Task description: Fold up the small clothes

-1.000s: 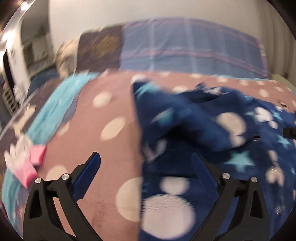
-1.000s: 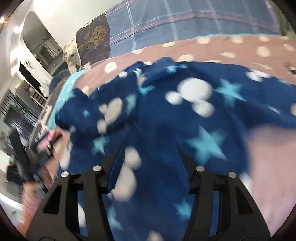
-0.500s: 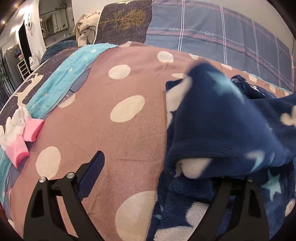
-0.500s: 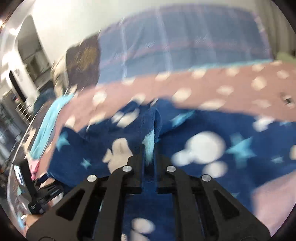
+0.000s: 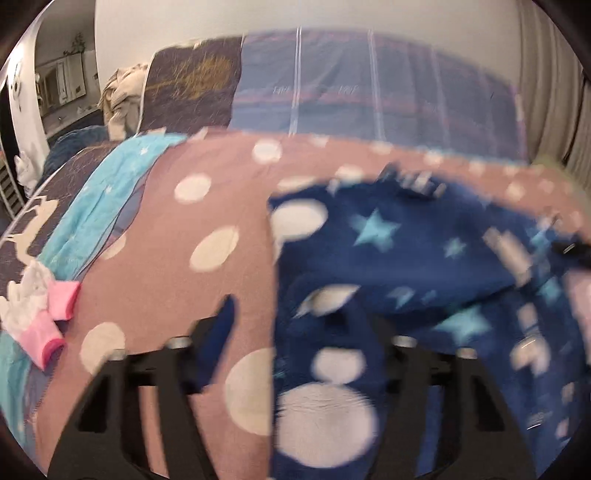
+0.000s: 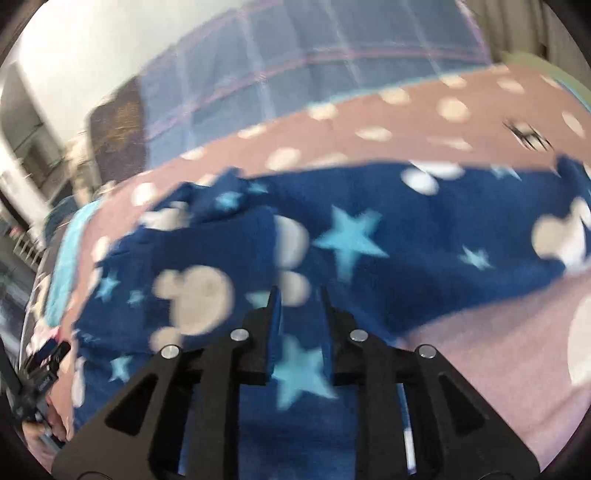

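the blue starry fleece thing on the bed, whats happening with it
A person is folding the navy fleece garment on the dotted bedspread with two handheld grippers. The right gripper has just been opening, its jaws slightly apart over the fleece. The left gripper has just been closing at the garment's left edge; blur hides any grip.

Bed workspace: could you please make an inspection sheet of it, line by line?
Surface: dotted pink blanket on a bed.
Job's things: blue star garment, rumpled, on the blanket.
Clutter: pink-white items at the blanket's left edge; small black thing, blurred.
Grippers: left gripper open, jaws just closing, garment edge between them; right gripper open, jaws just opening, gripping nothing.
Cables: nothing seen.
Surroundings: plaid bedding, white wall.
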`<state>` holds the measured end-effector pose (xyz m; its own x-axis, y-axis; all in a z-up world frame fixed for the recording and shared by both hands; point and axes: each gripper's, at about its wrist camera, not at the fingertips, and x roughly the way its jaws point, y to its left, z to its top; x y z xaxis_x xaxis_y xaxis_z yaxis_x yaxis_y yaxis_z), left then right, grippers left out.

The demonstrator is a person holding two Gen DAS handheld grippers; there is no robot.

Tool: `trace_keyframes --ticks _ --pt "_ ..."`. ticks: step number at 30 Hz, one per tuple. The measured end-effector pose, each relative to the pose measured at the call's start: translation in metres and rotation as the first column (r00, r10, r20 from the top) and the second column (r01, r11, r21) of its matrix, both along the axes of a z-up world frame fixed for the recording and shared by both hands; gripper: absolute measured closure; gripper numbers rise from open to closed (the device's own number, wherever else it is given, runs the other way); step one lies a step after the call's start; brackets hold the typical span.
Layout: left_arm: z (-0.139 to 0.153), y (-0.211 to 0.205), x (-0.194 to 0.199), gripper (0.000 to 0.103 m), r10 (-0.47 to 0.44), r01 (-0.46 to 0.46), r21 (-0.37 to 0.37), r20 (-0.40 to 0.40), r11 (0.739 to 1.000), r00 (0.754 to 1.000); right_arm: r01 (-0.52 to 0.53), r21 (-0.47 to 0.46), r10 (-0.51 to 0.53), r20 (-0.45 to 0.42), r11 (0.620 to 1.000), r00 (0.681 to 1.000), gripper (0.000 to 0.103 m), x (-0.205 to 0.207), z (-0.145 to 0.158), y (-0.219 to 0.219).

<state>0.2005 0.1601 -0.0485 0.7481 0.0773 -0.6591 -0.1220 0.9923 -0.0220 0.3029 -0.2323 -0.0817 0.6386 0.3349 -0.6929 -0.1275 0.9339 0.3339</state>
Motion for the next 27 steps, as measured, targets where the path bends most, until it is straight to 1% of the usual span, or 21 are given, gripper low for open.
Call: trace_keyframes --ticks 1,2,4,5,6,7,8,9,10,12,13,14,16,18,20,21,22,23,25,26,27 --pt "0.010 -0.001 0.002 0.059 -0.001 0.003 -0.051 0.036 0.999 0.999 -0.036 0.022 0.036 0.010 0.999 0.999 0.082 -0.001 0.002 0.007" --pt "0.014 -0.004 0.007 0.060 -0.003 0.008 -0.086 0.060 0.996 0.998 -0.068 0.038 0.068 0.002 0.997 0.998 0.082 0.002 0.001 0.020" --pt "0.009 -0.016 0.030 0.060 -0.028 0.037 -0.136 0.068 0.990 0.997 -0.067 -0.010 0.065 -0.094 0.998 0.993 0.082 0.010 -0.019 0.036" --pt "-0.002 -0.024 0.044 0.060 -0.028 0.033 -0.131 0.039 0.991 0.999 -0.065 -0.043 0.058 -0.147 0.997 0.987 0.085 0.013 -0.033 0.041" --pt "-0.016 -0.032 0.058 0.060 -0.023 0.023 -0.110 -0.007 0.994 1.000 -0.067 -0.052 0.058 -0.153 0.996 0.986 0.089 0.013 -0.044 0.042" --pt "-0.044 -0.044 0.078 0.060 -0.039 0.032 -0.077 -0.099 0.997 0.994 -0.069 -0.043 0.063 -0.120 0.997 0.991 0.089 0.010 -0.043 0.041" --pt "-0.061 -0.050 0.085 0.058 -0.044 0.037 -0.050 -0.139 0.998 0.989 -0.085 -0.046 0.080 -0.104 0.995 0.991 0.090 0.005 -0.041 0.037" --pt "-0.070 -0.058 0.087 0.058 -0.035 0.036 0.001 -0.123 0.999 0.992 -0.098 -0.045 0.093 -0.109 0.994 0.990 0.092 0.001 -0.038 0.032" --pt "-0.065 -0.065 0.085 0.057 -0.032 0.037 0.042 -0.113 0.998 0.993 -0.092 -0.031 0.088 -0.105 0.995 0.991 0.093 -0.004 -0.032 0.022" --pt "-0.064 -0.070 0.084 0.055 -0.034 0.041 0.066 -0.109 0.997 0.993 0.020 0.011 -0.020 -0.030 1.000 0.999 0.090 -0.019 -0.011 -0.023" --pt "-0.067 -0.069 0.085 0.055 -0.036 0.042 0.051 -0.109 0.998 0.993 0.070 0.033 -0.070 0.003 0.997 0.998 0.088 -0.024 -0.002 -0.044" --pt "-0.066 -0.066 0.085 0.055 -0.038 0.042 0.032 -0.109 0.999 0.993 0.174 0.070 -0.177 0.040 0.982 0.983 0.083 -0.031 0.008 -0.083" --pt "-0.067 -0.063 0.086 0.055 -0.042 0.043 0.005 -0.106 0.999 0.993 0.387 0.137 -0.396 0.049 0.912 0.917 0.075 -0.043 0.015 -0.152" --pt "-0.066 -0.061 0.087 0.055 -0.043 0.043 -0.003 -0.104 0.999 0.994 0.594 0.207 -0.604 -0.016 0.778 0.797 0.074 -0.058 0.010 -0.225" --pt "-0.067 -0.062 0.088 0.055 -0.043 0.043 0.003 -0.105 0.999 0.994 0.708 0.247 -0.714 -0.081 0.661 0.695 0.073 -0.070 -0.003 -0.276" --pt "-0.067 -0.063 0.087 0.054 -0.043 0.043 0.004 -0.105 0.999 0.994 0.740 0.233 -0.742 -0.097 0.631 0.664 0.063 -0.070 -0.008 -0.289" --pt "-0.066 -0.062 0.086 0.054 -0.043 0.043 0.004 -0.105 0.999 0.994 0.755 0.216 -0.754 -0.107 0.619 0.648 0.051 -0.067 -0.010 -0.296" --pt "-0.066 -0.062 0.086 0.054 -0.043 0.043 0.002 -0.105 0.999 0.994 0.761 0.206 -0.756 -0.116 0.616 0.644 0.031 -0.060 -0.015 -0.302" --pt "-0.067 -0.060 0.084 0.054 -0.044 0.044 -0.004 -0.102 0.999 0.994 0.768 0.211 -0.765 -0.111 0.605 0.634 0.030 -0.049 -0.021 -0.310" --pt "-0.067 -0.060 0.084 0.054 -0.045 0.045 -0.009 -0.100 0.999 0.994 0.784 0.215 -0.785 -0.101 0.582 0.611 0.030 -0.041 -0.022 -0.314" --pt "-0.067 -0.058 0.084 0.054 -0.046 0.045 -0.013 -0.099 0.999 0.994 0.795 0.223 -0.799 -0.099 0.564 0.594 0.038 -0.037 -0.021 -0.315"
